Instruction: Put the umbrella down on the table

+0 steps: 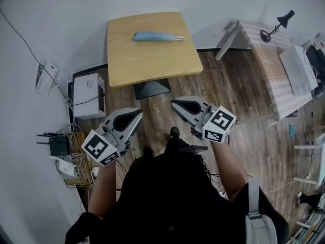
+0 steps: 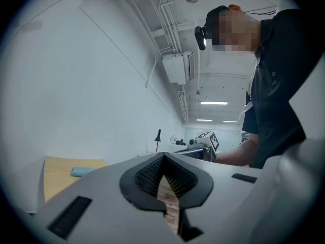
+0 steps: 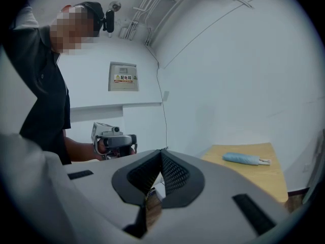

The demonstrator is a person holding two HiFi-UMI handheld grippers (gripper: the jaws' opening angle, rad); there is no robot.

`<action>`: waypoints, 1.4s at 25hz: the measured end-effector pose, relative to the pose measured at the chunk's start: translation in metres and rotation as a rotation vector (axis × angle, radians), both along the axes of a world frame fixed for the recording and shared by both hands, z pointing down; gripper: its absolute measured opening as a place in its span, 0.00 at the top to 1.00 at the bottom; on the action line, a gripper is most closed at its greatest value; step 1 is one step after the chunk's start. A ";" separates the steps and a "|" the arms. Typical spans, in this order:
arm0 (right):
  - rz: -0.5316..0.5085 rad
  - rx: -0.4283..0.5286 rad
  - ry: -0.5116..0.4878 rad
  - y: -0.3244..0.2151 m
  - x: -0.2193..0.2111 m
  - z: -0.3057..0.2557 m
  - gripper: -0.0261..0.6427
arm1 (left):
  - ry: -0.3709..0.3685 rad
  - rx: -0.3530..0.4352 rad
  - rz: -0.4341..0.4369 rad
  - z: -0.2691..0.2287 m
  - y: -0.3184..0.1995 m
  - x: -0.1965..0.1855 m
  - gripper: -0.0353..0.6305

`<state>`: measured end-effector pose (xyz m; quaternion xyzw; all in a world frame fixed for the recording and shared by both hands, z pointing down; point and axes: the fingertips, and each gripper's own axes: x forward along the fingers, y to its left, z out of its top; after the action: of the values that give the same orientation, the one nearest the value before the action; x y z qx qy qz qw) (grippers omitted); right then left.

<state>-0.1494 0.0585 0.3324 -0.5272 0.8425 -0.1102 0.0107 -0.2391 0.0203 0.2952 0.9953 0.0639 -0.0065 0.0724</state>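
A folded light-blue umbrella (image 1: pixel 155 36) lies flat on the far part of the square wooden table (image 1: pixel 152 60), with nothing touching it. Both grippers hang over the floor close to the person's body, well short of the table, and point towards each other. My left gripper (image 1: pixel 139 112) is shut with nothing in it, and so is my right gripper (image 1: pixel 173 103). In the left gripper view the jaws (image 2: pixel 163 155) meet at the tip, and the umbrella (image 2: pixel 84 171) lies far off to the left. In the right gripper view the shut jaws (image 3: pixel 161 151) are empty, with the umbrella (image 3: pixel 246 159) on the table (image 3: pixel 259 182) at right.
A white box-shaped device (image 1: pixel 88 95), a router (image 1: pixel 58 146) and cables sit on the floor by the left wall. A second table with a checked cloth (image 1: pixel 277 70) and a black desk lamp (image 1: pixel 277 27) stand at right. The wooden table's dark base (image 1: pixel 151 88) rests on plank flooring.
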 end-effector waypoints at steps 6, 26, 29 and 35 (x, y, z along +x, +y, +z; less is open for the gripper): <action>0.028 -0.032 0.002 0.017 -0.023 0.010 0.93 | -0.009 -0.042 0.033 0.019 0.015 -0.025 0.93; 0.058 0.006 -0.061 0.097 0.045 0.018 0.93 | -0.097 -0.006 0.104 0.016 0.095 0.045 0.93; 0.066 0.007 -0.056 0.105 0.054 0.024 0.93 | -0.115 -0.001 0.113 0.019 0.106 0.057 0.93; 0.075 0.002 -0.073 0.128 0.079 0.041 0.93 | -0.154 -0.003 0.129 0.031 0.133 0.084 0.93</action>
<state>-0.0703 0.1863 0.3733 -0.5541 0.8212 -0.1279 0.0460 -0.1552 0.1537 0.3262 0.9865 0.1222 0.0747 0.0790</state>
